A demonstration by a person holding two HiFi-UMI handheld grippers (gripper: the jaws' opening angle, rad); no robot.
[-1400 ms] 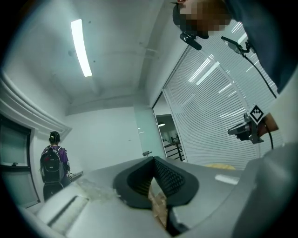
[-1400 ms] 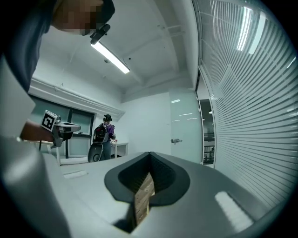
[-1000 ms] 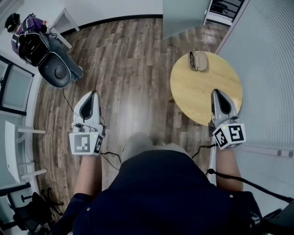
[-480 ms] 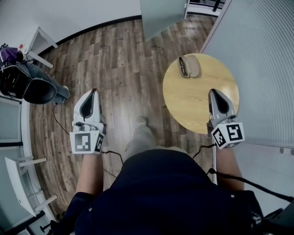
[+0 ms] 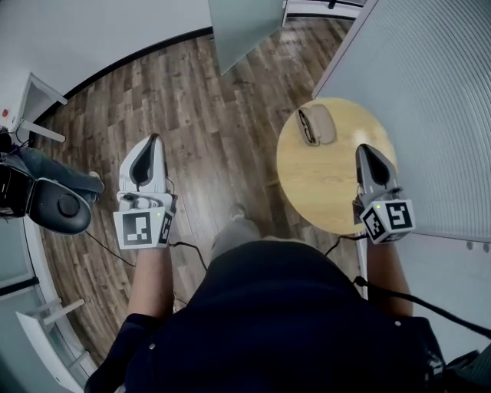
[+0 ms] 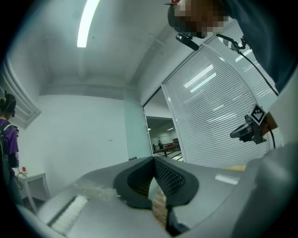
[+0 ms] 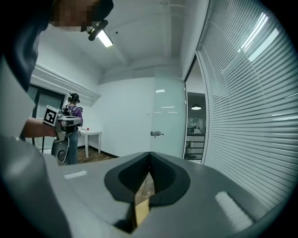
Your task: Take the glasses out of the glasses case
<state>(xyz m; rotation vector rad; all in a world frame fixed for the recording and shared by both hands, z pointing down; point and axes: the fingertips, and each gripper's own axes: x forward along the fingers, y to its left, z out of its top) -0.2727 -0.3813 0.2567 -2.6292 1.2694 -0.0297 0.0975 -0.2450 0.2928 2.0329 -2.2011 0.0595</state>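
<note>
An open tan glasses case (image 5: 317, 125) lies at the far edge of a round wooden table (image 5: 330, 184), with dark-framed glasses (image 5: 307, 127) in its left half. My right gripper (image 5: 363, 148) hovers over the table's right side, nearer me than the case, and is shut with nothing in it; in the right gripper view its jaws (image 7: 150, 156) meet at the tip. My left gripper (image 5: 156, 139) hangs over the wooden floor well left of the table, also shut and empty, with its jaws (image 6: 153, 161) closed in the left gripper view.
A slatted blind wall (image 5: 430, 92) runs close behind the table on the right. A frosted glass door (image 5: 242, 23) stands at the top. A person in an office chair (image 5: 42, 196) sits far left beside white desks (image 5: 38, 338).
The head view has swung: the table and case now sit lower and the seated person has slid down the left edge. Both grippers stay shut, held as before.
</note>
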